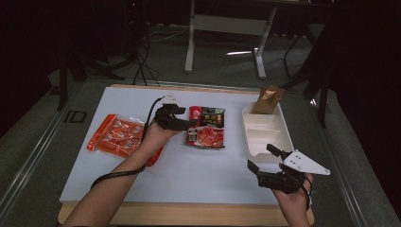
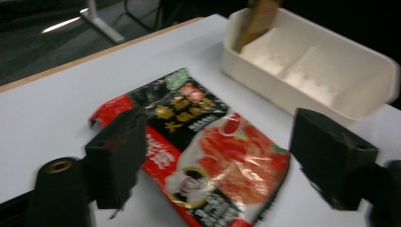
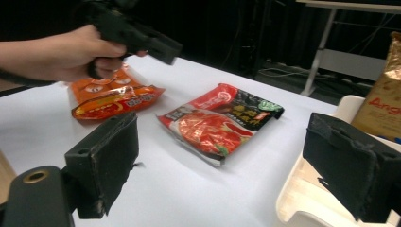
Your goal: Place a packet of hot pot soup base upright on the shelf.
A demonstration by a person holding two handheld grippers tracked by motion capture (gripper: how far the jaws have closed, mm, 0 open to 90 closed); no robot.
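A red-and-black food packet (image 1: pixel 206 126) lies flat in the middle of the white table. My left gripper (image 1: pixel 187 118) hovers open at its left edge. In the left gripper view the packet (image 2: pixel 208 146) lies between and below the wide-spread jaws of that gripper (image 2: pixel 222 161). My right gripper (image 1: pixel 261 157) stands open near the front end of the white tray (image 1: pixel 265 137), holding nothing. The right gripper view has the packet (image 3: pixel 220 123) ahead of that open gripper (image 3: pixel 227 165), with the left hand's gripper (image 3: pixel 137 35) beyond it.
An orange snack packet (image 1: pixel 116 135) lies at the table's left, under the left forearm. A brown-gold bag (image 1: pixel 268 99) stands in the far compartment of the divided tray; its nearer compartments hold nothing. A desk frame (image 1: pixel 227 28) stands on the floor beyond the table.
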